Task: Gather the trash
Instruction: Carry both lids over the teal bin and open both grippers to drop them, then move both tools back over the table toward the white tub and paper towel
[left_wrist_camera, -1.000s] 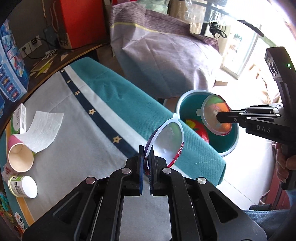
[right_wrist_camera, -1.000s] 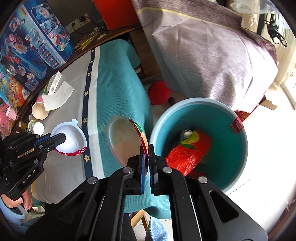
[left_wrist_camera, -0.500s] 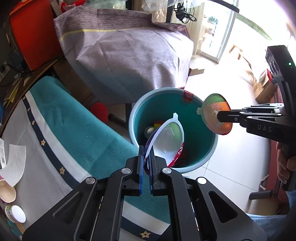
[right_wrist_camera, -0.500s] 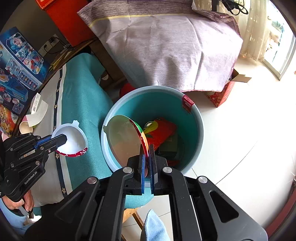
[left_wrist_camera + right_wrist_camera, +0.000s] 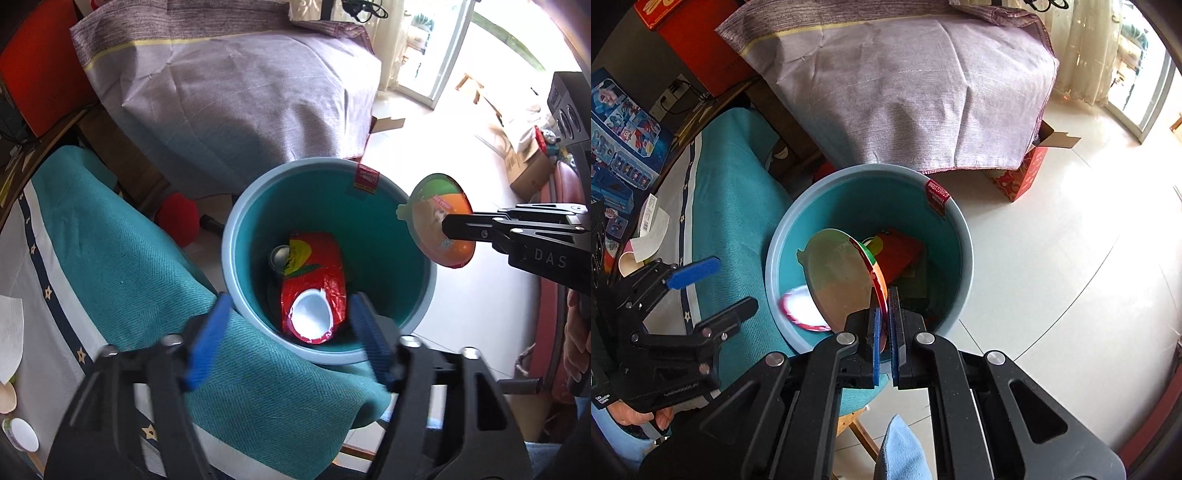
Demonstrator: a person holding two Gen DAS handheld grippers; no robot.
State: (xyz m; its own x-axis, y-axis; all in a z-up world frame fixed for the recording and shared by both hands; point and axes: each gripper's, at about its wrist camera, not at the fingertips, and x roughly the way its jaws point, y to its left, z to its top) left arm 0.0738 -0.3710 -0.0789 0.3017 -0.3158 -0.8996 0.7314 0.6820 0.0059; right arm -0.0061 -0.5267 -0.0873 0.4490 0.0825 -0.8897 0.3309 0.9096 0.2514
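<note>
Table under cloth, bin on the floor beside it

A teal cloth (image 5: 122, 258) with a white band and a navy starred stripe covers the table — on it lie a white paper sheet (image 5: 650, 240), a paper cup (image 5: 626, 264) and a small white-lidded tub (image 5: 22, 435). The pale tiled floor (image 5: 1052, 277) carries the teal bin (image 5: 960, 221) — touching the cloth's hanging edge — and a red patterned box (image 5: 1019, 177).

A teal bin (image 5: 388, 236) with a pale blue rim holds a red wrapper (image 5: 317, 266) and a white, red-edged lid (image 5: 310, 317); beside the bin, a teal cloth (image 5: 122, 258) bears a navy, star-dotted stripe.
</note>
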